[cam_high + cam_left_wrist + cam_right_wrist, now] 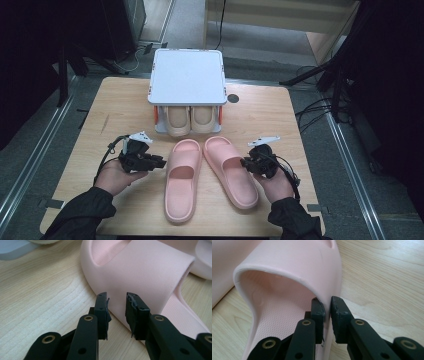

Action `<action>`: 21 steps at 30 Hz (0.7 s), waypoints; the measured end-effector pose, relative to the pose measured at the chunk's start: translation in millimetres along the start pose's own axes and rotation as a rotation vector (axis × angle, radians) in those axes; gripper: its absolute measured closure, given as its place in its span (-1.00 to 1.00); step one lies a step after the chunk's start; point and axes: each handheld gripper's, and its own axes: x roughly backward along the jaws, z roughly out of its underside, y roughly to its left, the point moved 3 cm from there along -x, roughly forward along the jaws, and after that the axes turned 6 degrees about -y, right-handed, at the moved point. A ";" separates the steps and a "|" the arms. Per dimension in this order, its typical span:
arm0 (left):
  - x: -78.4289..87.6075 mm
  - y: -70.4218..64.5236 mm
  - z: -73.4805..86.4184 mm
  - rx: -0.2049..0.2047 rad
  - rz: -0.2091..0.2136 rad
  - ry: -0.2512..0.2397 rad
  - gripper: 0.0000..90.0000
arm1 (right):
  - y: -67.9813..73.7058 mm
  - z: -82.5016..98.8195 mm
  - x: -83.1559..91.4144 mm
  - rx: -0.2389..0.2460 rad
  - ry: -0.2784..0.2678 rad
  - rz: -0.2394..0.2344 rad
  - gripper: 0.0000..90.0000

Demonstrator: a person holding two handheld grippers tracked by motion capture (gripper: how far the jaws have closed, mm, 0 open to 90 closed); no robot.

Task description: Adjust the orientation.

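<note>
Two pink slippers are lying side by side on your pale wooden worktop [115, 107], toes pointing toward the far edge, heels toward the near edge where your sleeves are coming in. At the middle of the far edge a small shoe rack [187, 77] with a flat light-grey top is standing, and a beige pair of slippers [190, 119] is sitting on its lower shelf, heels facing you. A dark round hole [233, 98] is showing in the wood just right of the rack. Grey floor, metal rails and trailing black cables are surrounding the worktop, with dark stands at both sides.

You are holding the left tongs [159, 162] near the left edge of the left pink slipper [182, 177], beside its strap. In the left gripper view the left tongs [117, 311] are standing spread, a clear gap between the pads, with the slipper's outer wall [140, 277] sitting just ahead of the tips and in the gap; the pads are not pressing on it.

You are holding the right tongs [245, 162] at the right edge of the right pink slipper [231, 172]. In the right gripper view the right tongs [328, 308] are standing narrowly apart astride the strap's side wall [312, 267], one pad inside and one outside; whether they are gripping it I cannot tell.
</note>
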 end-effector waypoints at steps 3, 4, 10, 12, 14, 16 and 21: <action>-1.3 -0.3 0.1 -0.004 0.003 0.004 0.57 | 4.6 -0.7 -0.9 0.018 -0.002 -0.013 0.76; -1.4 -0.5 0.2 -0.008 0.000 0.004 0.57 | 5.9 -0.8 -1.2 0.017 -0.002 -0.020 0.74; 1.9 0.1 2.6 -0.018 -0.007 -0.012 0.56 | 1.2 -7.2 13.2 0.027 -0.102 -0.102 0.36; 1.4 0.4 4.8 -0.031 -0.007 0.002 0.56 | -3.0 -9.0 20.1 0.021 -0.139 -0.119 0.48; 0.7 0.5 5.9 -0.030 -0.008 0.010 0.56 | -8.6 -10.6 26.3 -0.007 -0.176 -0.160 0.61; 0.0 -0.3 6.8 -0.031 -0.004 0.013 0.56 | -15.3 -9.6 27.5 -0.032 -0.176 -0.154 0.73; -3.9 -1.8 8.5 -0.041 0.000 0.033 0.56 | -25.8 -2.4 7.7 -0.022 -0.061 -0.076 0.75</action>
